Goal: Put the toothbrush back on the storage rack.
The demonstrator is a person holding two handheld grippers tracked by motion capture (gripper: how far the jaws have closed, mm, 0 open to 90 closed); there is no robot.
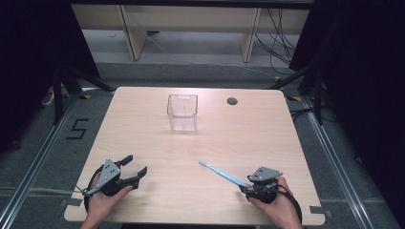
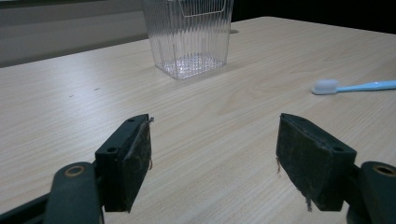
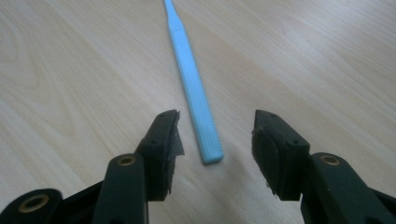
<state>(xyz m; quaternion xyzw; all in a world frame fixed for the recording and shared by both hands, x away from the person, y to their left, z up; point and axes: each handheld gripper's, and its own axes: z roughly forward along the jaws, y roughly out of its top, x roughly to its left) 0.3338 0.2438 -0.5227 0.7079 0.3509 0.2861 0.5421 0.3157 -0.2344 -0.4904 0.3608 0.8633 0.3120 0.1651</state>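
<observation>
A light blue toothbrush point(image 1: 222, 172) lies flat on the wooden table point(image 1: 157, 129), white head point(image 2: 325, 86) toward the middle, handle end toward the front right. My right gripper point(image 1: 244, 187) stands open around that handle end; in the right gripper view the handle point(image 3: 196, 93) runs up between the two jaws without touching them. My left gripper point(image 1: 135, 167) rests at the front left, open with nothing between its jaws. A clear ribbed plastic cup point(image 1: 182, 112) stands upright toward the back middle, also clear ribbed plastic cup point(image 2: 189, 35) ahead in the left gripper view.
A round cable hole point(image 1: 232, 101) sits in the table near the back right. Dark stands and cables point(image 1: 279, 38) lie on the floor beyond the table. A "5" marking point(image 1: 77, 129) is on the floor at left.
</observation>
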